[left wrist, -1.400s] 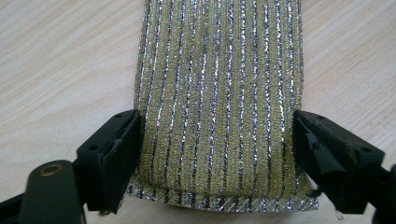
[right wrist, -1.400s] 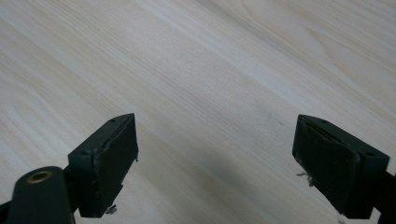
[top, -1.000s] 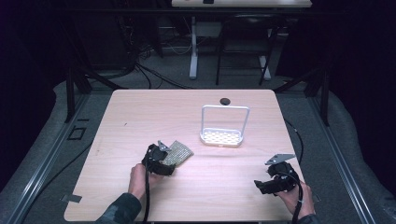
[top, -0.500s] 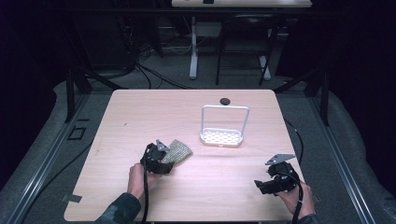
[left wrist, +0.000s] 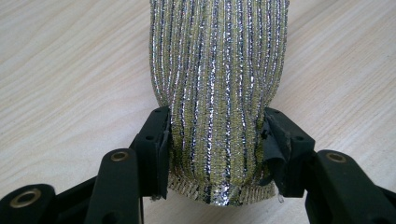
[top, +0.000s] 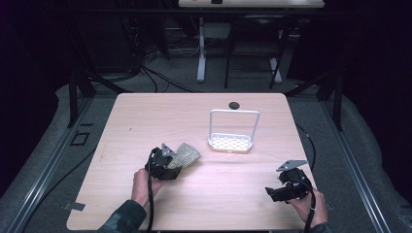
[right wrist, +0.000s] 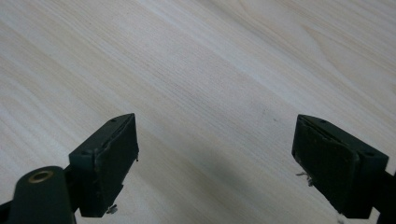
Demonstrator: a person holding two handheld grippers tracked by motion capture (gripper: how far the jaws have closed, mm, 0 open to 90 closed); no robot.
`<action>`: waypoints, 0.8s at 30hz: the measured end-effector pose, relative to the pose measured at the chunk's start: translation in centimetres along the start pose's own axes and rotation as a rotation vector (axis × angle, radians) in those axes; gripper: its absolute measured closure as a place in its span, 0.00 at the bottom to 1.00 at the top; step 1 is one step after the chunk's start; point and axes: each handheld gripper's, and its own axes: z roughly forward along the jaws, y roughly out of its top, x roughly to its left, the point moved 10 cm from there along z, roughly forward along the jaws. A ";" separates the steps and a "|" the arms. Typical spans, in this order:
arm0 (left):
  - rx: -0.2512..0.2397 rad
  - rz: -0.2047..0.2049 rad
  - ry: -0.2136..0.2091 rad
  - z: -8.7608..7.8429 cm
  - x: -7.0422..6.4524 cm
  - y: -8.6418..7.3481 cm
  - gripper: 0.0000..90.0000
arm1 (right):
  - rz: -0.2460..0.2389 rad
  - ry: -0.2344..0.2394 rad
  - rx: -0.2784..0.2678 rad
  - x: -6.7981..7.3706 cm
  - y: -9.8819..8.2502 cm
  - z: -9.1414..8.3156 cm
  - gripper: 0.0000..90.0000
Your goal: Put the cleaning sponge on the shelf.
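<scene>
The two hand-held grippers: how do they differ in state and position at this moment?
The left hand-held gripper is shut on the glittery striped cloth, while the right hand-held gripper is open and holds nothing. In the high view the left one sits nearer the table's middle, the right one near its front right corner. Both have black jaws over the wooden table.

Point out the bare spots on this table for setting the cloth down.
Free: the left side of the table, and the front middle between the left gripper and right gripper. Crowded: around the white rack and black disc, and where the cloth is.
</scene>
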 end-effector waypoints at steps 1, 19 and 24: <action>-0.003 0.006 -0.001 -0.1 -0.2 0.1 0.54 | -0.001 -0.001 0.006 0.0 0.0 -0.1 0.15; -0.018 0.056 -0.029 -0.7 -1.9 0.7 0.54 | -0.018 -0.012 0.016 -0.2 -0.2 0.2 0.15; -0.022 0.066 -0.037 -0.8 -2.4 0.9 0.54 | -0.021 -0.013 0.016 -0.3 -0.3 0.2 0.15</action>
